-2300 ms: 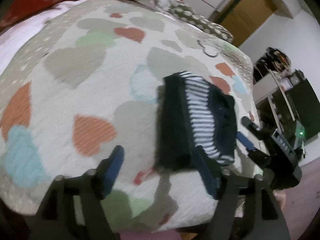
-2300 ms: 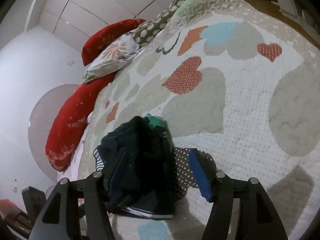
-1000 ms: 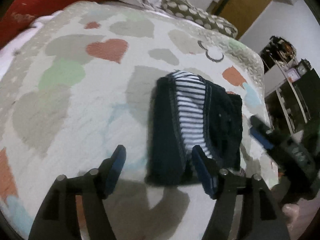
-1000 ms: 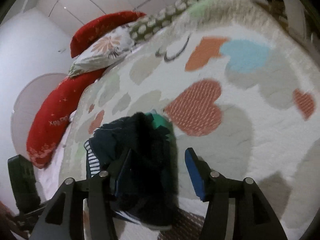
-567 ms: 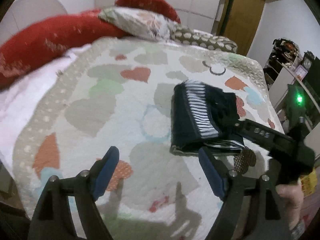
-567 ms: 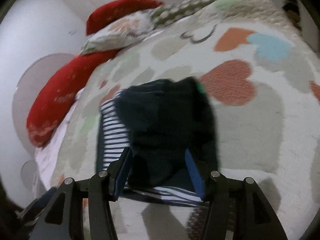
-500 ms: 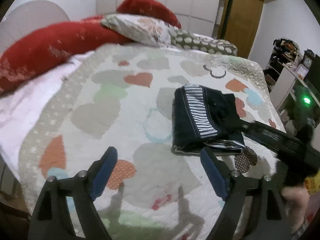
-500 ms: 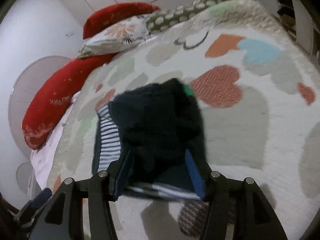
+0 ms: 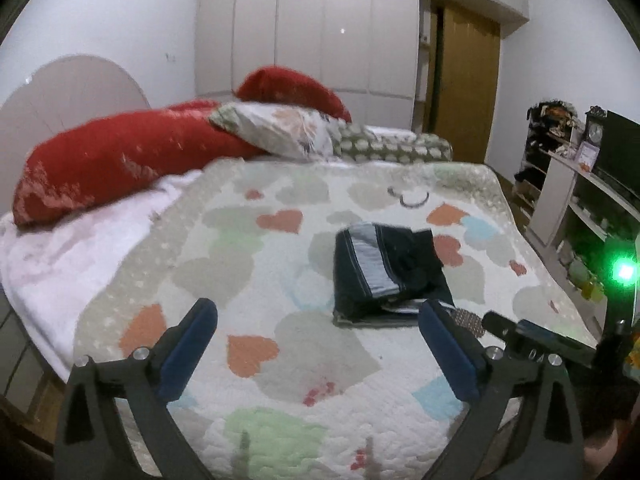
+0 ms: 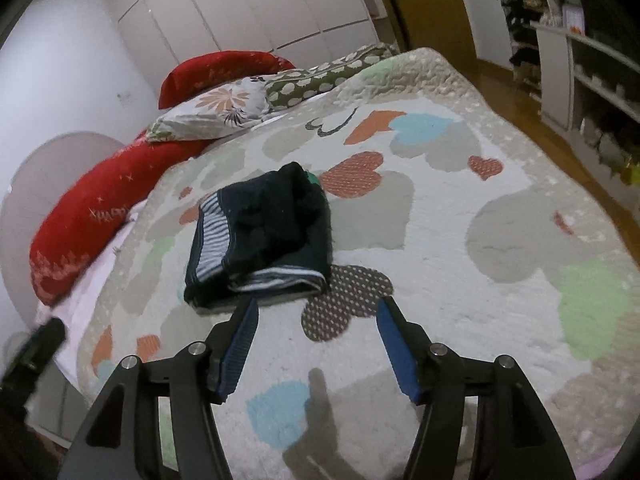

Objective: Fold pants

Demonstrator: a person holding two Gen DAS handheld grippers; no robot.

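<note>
The dark navy pants (image 9: 384, 276) with a striped band lie folded into a compact bundle on the heart-patterned quilt (image 9: 248, 264); they also show in the right wrist view (image 10: 260, 240). My left gripper (image 9: 316, 344) is open and empty, held back above the quilt's near edge, apart from the pants. My right gripper (image 10: 316, 344) is open and empty, just short of the bundle's near edge. The right gripper's body shows at the right of the left wrist view (image 9: 552, 344).
Red bolsters (image 9: 120, 160) and patterned pillows (image 9: 288, 132) lie at the head of the bed. A wooden door (image 9: 464, 88) and a white shelf unit (image 9: 580, 208) stand to the right. A wardrobe (image 9: 312, 28) lines the back wall.
Both grippers have pulled back and up from the folded pants, which now lie free on the quilt. The right gripper's jaws have left the bundle's edge.
</note>
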